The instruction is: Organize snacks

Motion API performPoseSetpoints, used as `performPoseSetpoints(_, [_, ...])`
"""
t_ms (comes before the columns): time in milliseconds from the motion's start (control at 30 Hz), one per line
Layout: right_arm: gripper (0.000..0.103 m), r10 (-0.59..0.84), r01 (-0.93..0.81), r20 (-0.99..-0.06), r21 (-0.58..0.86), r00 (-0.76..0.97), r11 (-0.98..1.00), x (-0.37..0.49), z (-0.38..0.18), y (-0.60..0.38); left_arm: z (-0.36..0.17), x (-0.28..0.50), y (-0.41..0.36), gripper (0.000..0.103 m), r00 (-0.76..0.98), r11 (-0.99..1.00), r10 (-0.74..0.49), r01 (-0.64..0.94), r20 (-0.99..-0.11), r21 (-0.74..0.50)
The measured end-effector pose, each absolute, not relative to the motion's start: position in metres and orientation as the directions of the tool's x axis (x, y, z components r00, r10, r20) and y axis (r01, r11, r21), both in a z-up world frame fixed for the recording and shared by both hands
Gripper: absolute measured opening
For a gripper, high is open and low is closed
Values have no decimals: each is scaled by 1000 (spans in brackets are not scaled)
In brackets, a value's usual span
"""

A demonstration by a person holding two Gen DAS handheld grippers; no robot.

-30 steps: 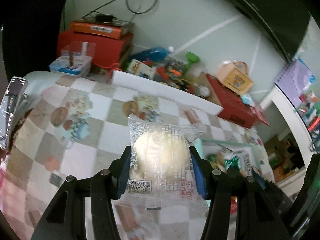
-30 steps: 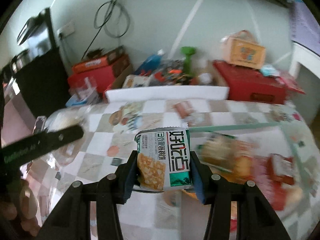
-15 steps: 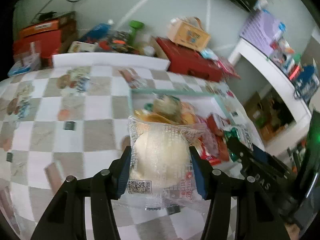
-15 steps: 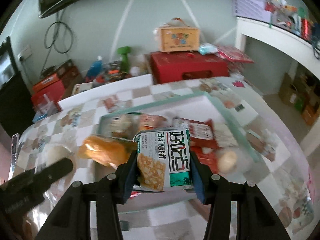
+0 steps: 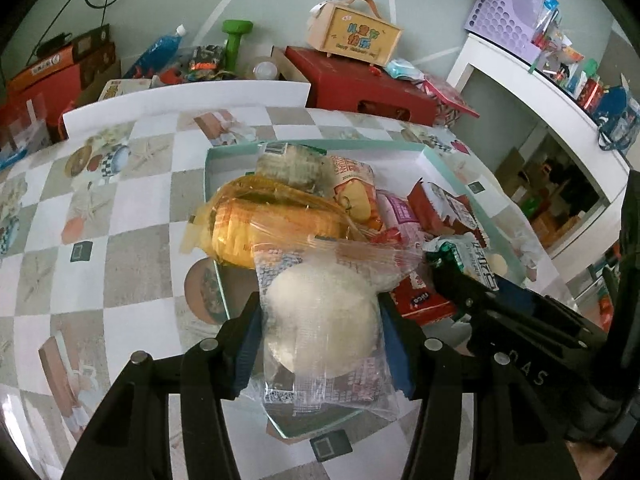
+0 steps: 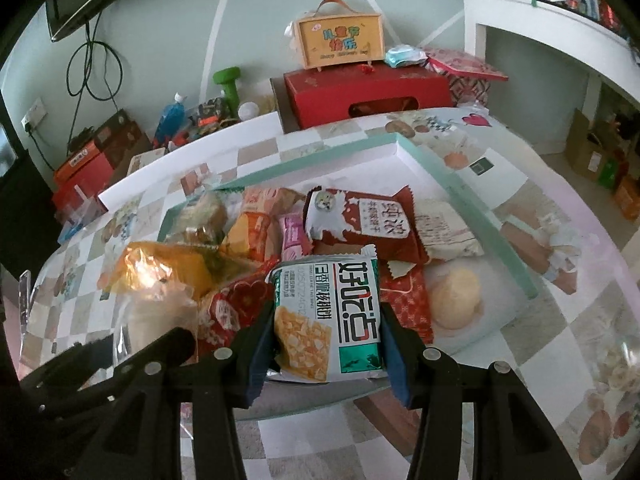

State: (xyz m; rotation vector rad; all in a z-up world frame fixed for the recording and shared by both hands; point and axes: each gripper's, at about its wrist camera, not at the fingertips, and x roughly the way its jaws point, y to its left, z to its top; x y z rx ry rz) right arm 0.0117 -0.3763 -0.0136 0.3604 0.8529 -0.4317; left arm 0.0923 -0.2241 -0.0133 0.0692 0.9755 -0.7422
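The round pale bun in its clear wrapper (image 5: 320, 316) sits squeezed between the blue pads of the left gripper (image 5: 320, 320), jaws closed snug on both sides of it, and it hangs right over the near left corner of the teal-rimmed tray (image 5: 212, 184). The wrapper's crimped top edge sticks out past the fingertips toward the pile in the tray.

Over on the other side, the right gripper (image 6: 326, 332) is clamped on the white and green biscuit pack (image 6: 326, 320) (big Chinese lettering, photo of a yellow square biscuit on the front), held upright above the tray's near edge, about the middle of it.

In the tray itself there's a heap: an orange cellophane-wrapped loaf (image 5: 272, 224) spilling over the left rim, a dark red and white milk snack bag (image 6: 360, 224) toward the middle, a small pink packet (image 6: 294, 236) next to it, a red patterned packet (image 6: 404, 300) just beyond the biscuit pack, and another bare-looking round bun (image 6: 456, 296) near the tray's right near corner.

The tray sits on the desk (image 5: 120, 240) with a checkered cloth. Past the far edge of the desk there's a red box (image 6: 368, 88) with a little orange carry case (image 6: 340, 40) on top, and a green dumbbell (image 6: 228, 88) to the left of that.
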Motion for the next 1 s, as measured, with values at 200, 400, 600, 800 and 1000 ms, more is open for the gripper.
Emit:
performPoseSetpoints(200, [58,-223,510,-785,134,578,850,9,-16,-379,-15,95,-222,72,326,760,-537,587,-778,-278])
performPoseSetpoints(400, [60,-219,504,-779,141,588,852,6,-12,-380,-4,91,-214,79,309,739,-583,585,-751,-333])
performPoseSetpoints(600, [60,-231,492,-766,125,600,862,1,-4,-374,7,84,-205,84,305,731,-603,582,-737,-357])
performPoseSetpoints(800, [69,-225,487,-759,136,611,863,-3,3,-372,23,80,-192,84,380,777,-559,550,-737,-306])
performPoseSetpoints(1000, [101,-224,475,-765,119,603,872,-3,3,-363,16,92,-159,97,495,890,-404,408,-769,-205])
